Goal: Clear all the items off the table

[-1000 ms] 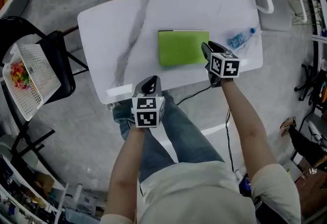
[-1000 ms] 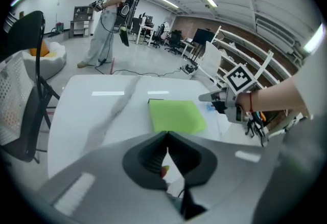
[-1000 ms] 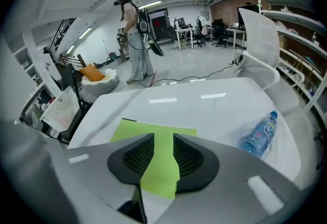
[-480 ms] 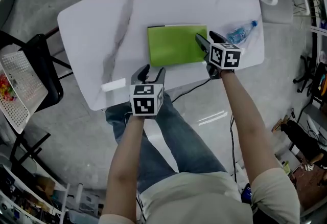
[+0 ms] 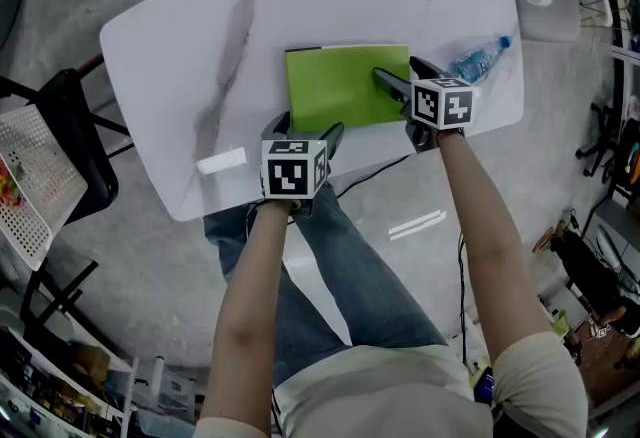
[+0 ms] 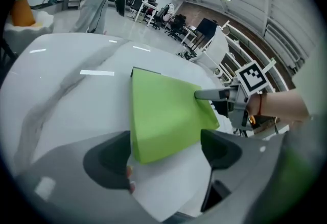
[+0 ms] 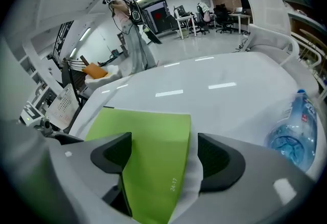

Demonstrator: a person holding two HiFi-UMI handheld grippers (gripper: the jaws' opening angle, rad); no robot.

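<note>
The left gripper [image 5: 308, 129] hangs over the near edge of the counter [image 5: 200, 36]. Its fingers [image 6: 110, 159] have just been opening and now stand wide apart, clamped on nothing. Between them, in the left gripper view, lies the near left corner of the green notebook [image 5: 345, 86], with bare counter showing below it; whether a fingertip touches the cover I cannot tell.

The notebook lies flat and closed, running from the left fingers across to the right ones.

The right gripper [image 5: 405, 78] sits at the notebook's right edge. Its fingers [image 7: 219, 156] have also just been opening and stand apart, empty. The edge runs up between them, one finger over the green cover, the other over bare counter just beside it.

Right of those fingers, apart from the notebook, a clear water bottle [image 5: 478, 61] lies on its side.

The notebook looks thin, light and a little floppy, with a smooth cover on a smooth top, so it lies flush and offers no lip. A pinch across one edge, likely after sliding it to overhang the near side, seems the best hold. The bottle looks light and apt to roll; grip it across its body.
</note>
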